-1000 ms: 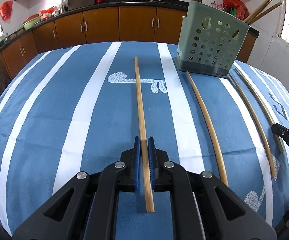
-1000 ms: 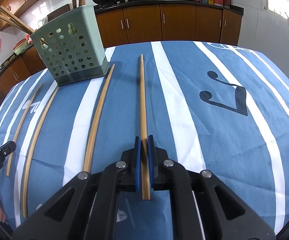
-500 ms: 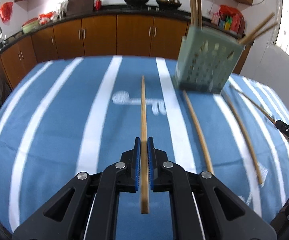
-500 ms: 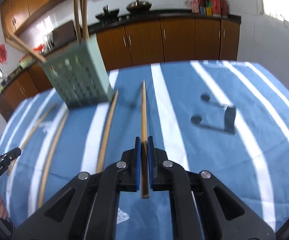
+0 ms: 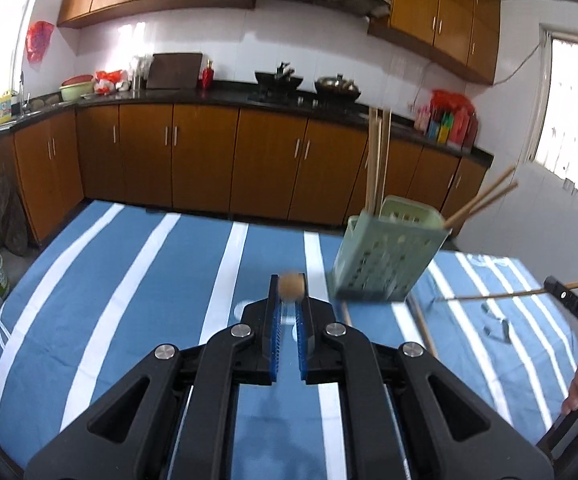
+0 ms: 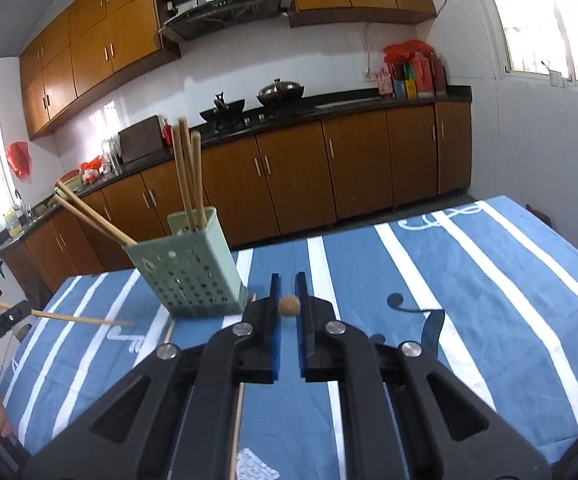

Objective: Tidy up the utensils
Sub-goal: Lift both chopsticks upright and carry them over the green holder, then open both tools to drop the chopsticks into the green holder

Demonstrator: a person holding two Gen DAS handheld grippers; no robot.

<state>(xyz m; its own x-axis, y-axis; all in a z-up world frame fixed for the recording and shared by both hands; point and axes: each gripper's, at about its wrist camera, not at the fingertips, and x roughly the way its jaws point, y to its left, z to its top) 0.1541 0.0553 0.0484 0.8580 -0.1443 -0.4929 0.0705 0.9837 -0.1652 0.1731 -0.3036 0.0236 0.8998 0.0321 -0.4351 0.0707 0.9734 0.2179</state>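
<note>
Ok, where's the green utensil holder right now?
The green utensil holder stands on the striped tablecloth, ahead-left in the right wrist view and ahead-right in the left wrist view.

Both chopsticks, flat on the cloth before, are now lifted, the left gripper [image 5: 287, 308] and right gripper [image 6: 288, 306] raised.

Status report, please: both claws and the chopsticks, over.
Left claw shut on left chopstick. Right claw shut on right chopstick. Both held above the table, green holder ahead, nothing between.
</note>
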